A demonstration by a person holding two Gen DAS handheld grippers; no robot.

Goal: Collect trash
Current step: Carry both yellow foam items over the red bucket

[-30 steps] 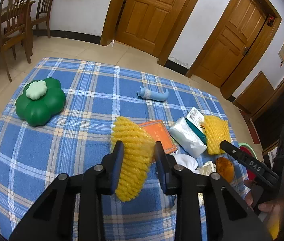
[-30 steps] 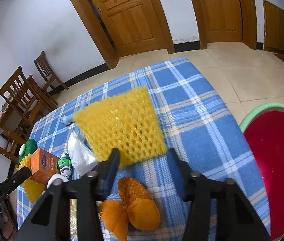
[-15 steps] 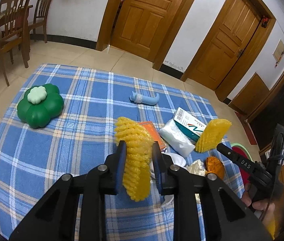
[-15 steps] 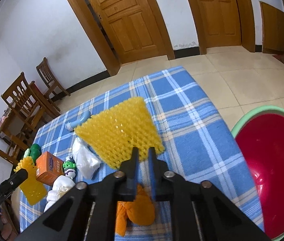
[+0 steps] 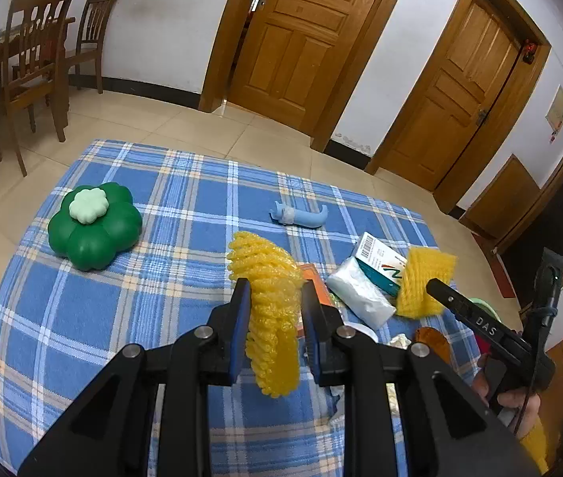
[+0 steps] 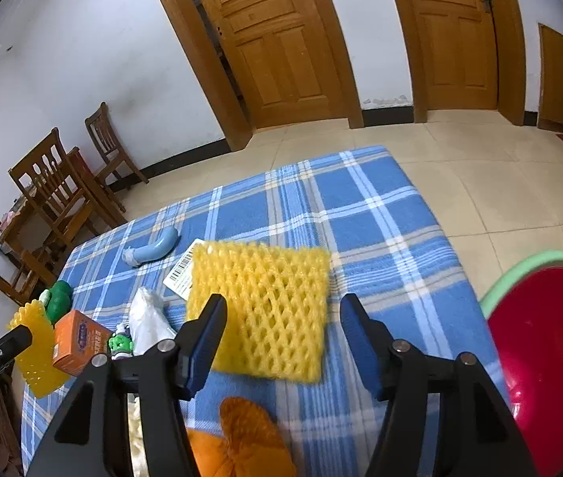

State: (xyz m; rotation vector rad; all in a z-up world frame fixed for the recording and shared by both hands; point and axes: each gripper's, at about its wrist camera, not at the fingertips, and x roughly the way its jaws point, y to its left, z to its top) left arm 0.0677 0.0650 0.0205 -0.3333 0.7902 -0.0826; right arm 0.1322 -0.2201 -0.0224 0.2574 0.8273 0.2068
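Note:
My left gripper [image 5: 274, 310] is shut on a yellow foam net [image 5: 271, 310] and holds it above the blue plaid table [image 5: 82, 318]; that net also shows in the right wrist view [image 6: 37, 349]. My right gripper [image 6: 283, 324] is open. A second yellow foam net [image 6: 265, 310] lies between its jaws, blurred, and I cannot tell whether it touches the cloth; it also shows in the left wrist view [image 5: 420, 282]. A red basin with a green rim [image 6: 547, 353] stands beside the table at the right.
On the table lie an orange net [image 6: 241, 441], a white plastic bag [image 6: 148, 320], an orange box [image 6: 78, 342], a barcoded carton [image 5: 380, 258], a blue tube [image 5: 301, 216] and a green flower-shaped container [image 5: 94, 228]. Wooden chairs [image 5: 35, 67] stand at the far left.
My right gripper shut on the second yellow net, lifted it, then opened wide; the net now sits lower between the jaws. My left gripper closed on its net and raised it.

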